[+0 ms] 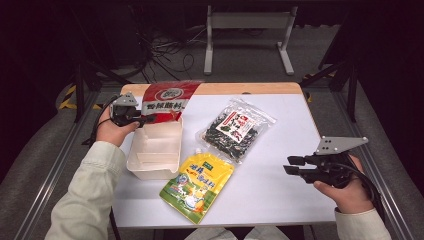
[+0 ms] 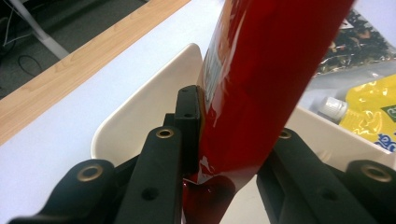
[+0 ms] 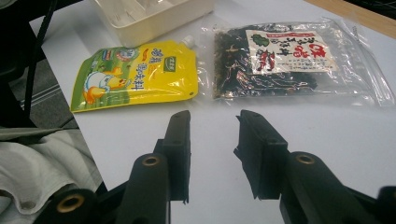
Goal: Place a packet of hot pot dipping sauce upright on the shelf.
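In the left gripper view the red packet (image 2: 261,70) runs off the top of the frame and hides most of the white tub (image 2: 140,112) behind it; the print on it is too blurred to read. The left gripper (image 1: 150,119), at the upper left of the high view, has its jaws clamped on the packet's lower edge, holding the red packet (image 1: 167,100) upright over the far end of the white tub (image 1: 155,147). The packet's bottom corner dips just inside the rim. The tub's inside looks bare apart from its moulded ridges.

The right gripper (image 1: 293,165), at the lower right of the high view, hovers over bare white table (image 1: 280,195), jaws well apart and holding nothing. In its own view a yellow spouted pouch (image 3: 135,74) and a clear bag of dark dried bits (image 3: 289,60) lie side by side ahead of it, near the tub. A pale sleeve (image 3: 37,163) is cut off at the lower left.
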